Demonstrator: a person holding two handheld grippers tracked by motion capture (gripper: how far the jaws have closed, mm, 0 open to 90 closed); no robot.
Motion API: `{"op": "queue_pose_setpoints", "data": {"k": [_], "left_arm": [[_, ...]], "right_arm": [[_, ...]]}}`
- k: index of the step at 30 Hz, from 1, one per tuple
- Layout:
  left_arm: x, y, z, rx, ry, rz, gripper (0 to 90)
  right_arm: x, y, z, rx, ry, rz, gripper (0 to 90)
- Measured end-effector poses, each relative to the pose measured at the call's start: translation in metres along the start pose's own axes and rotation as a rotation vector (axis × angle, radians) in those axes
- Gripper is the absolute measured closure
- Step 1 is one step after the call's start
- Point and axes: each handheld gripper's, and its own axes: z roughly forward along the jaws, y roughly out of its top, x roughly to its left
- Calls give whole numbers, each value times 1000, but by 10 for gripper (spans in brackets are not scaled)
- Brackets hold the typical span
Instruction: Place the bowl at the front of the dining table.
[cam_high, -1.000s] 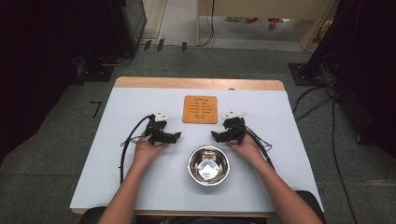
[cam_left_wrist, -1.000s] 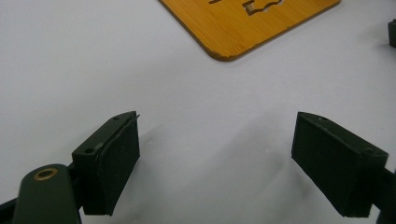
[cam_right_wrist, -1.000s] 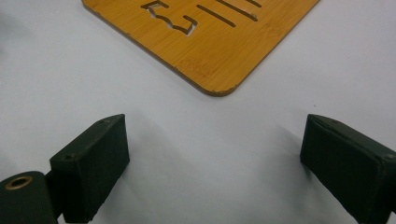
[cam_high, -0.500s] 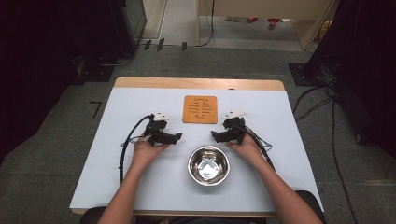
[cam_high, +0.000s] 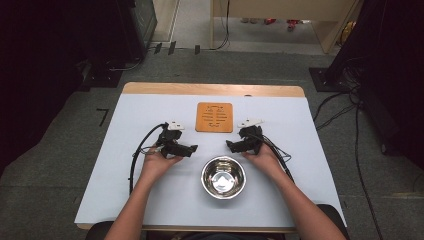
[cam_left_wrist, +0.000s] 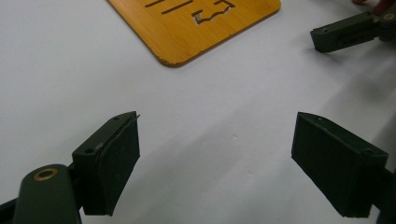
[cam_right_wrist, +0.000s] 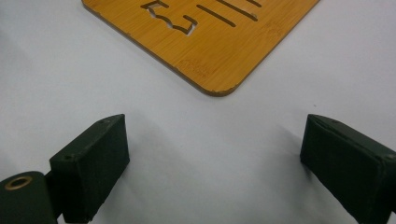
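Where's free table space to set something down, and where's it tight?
Free: the far-left table corner beyond the left gripper, and the right strip past the right gripper. Crowded: the middle, where both grippers sit between the wooden trivet and the steel bowl.

The white-topped table (cam_high: 150, 200) bears a wooden trivet (cam_high: 214, 117) and a steel bowl (cam_high: 223, 177).

No readable text, only cut-out slots in the wooden trivet (cam_high: 214, 117).

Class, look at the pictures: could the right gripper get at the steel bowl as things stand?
Probably yes. The right gripper is open and holds nothing, the steel bowl sits just beside it toward the person, and only bare table lies between them.
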Motion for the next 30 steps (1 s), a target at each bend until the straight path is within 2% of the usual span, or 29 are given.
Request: {"op": "queue_pose_setpoints", "data": {"k": [4,5,9,14,20,25,30], "left_arm": [[-3,1,-4,12,15,5,155],[-5,1,-5,9,-2,-3,155],[-9,3,-7,-2,-18,5,155],[-12,3,-8,2,-24,14,155],[-16,3,-14,-18,-44,8,158],[-22,3,-16,-17,-54,27,159],[-23,4,-19,-26,-63,11,163]], "right_arm": [[0,0,0,0,0,0,73],[0,0,0,0,1,1,73],[0,0,0,0,1,1,73],[0,0,0,0,1,1,74],[0,0,0,0,0,0,74],[0,0,0,0,1,1,73],[0,0,0,0,3,-1,74]]}}
